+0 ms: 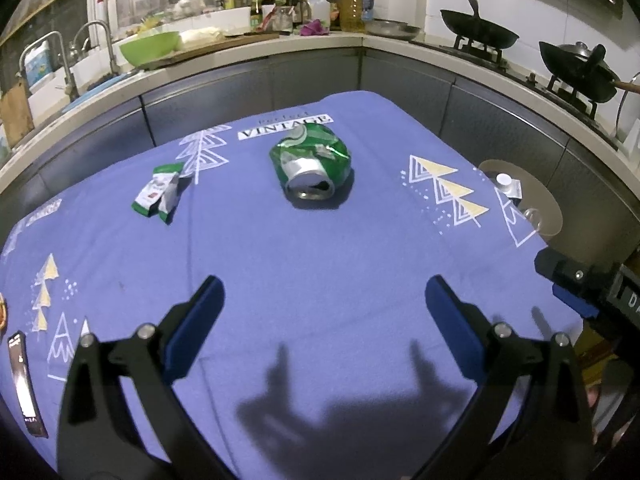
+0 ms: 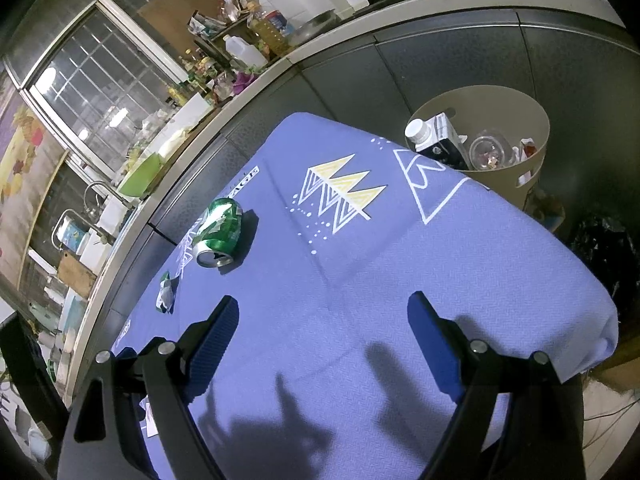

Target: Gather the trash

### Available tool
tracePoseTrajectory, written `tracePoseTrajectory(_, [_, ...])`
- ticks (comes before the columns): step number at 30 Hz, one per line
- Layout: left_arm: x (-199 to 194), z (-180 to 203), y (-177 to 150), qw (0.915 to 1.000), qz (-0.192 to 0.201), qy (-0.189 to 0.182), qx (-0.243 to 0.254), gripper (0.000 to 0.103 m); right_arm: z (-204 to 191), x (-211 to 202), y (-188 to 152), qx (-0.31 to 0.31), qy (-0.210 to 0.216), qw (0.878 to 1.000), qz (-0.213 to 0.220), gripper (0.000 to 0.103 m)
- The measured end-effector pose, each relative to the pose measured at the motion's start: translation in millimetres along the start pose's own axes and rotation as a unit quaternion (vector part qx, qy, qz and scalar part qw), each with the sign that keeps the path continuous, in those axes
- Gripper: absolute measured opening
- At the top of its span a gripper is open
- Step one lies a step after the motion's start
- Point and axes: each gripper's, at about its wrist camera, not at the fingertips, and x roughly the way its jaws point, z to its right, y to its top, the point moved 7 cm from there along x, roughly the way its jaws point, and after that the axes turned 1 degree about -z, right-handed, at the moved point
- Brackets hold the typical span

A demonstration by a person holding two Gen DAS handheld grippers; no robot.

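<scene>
A crushed green can (image 1: 311, 168) is seen lying on its side at the far middle of a blue cloth (image 1: 300, 260), its open end turned toward the cameras. A torn green wrapper (image 1: 158, 194) lies to its left, well apart. A beige bin (image 2: 532, 164), holding a carton (image 2: 438, 140) and a clear cup (image 2: 490, 154), stands off the cloth's far right corner. The left gripper (image 1: 320, 300) and right gripper (image 2: 322, 312) are held above the near cloth, jaws wide, nothing between them.

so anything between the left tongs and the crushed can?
Nothing visible. The left tongs are open, with only bare blue tablecloth ahead up to the crushed green can. The wrapper lies off to the left.
</scene>
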Motion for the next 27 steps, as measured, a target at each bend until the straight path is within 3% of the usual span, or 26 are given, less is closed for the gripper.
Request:
tracePoseTrajectory(16, [15.0, -11.5, -8.5, 0.9990, -0.036, 0.023, -0.011, 0.097, -6.5, 2.0, -3.4, -0.013, -0.002, 1.000, -0.001, 0.082])
tracePoseTrajectory(27, [15.2, -17.7, -8.2, 0.9987, -0.035, 0.036, -0.009, 0.097, -10.7, 6.5, -6.0, -0.018, -0.001, 1.000, -0.008, 0.082])
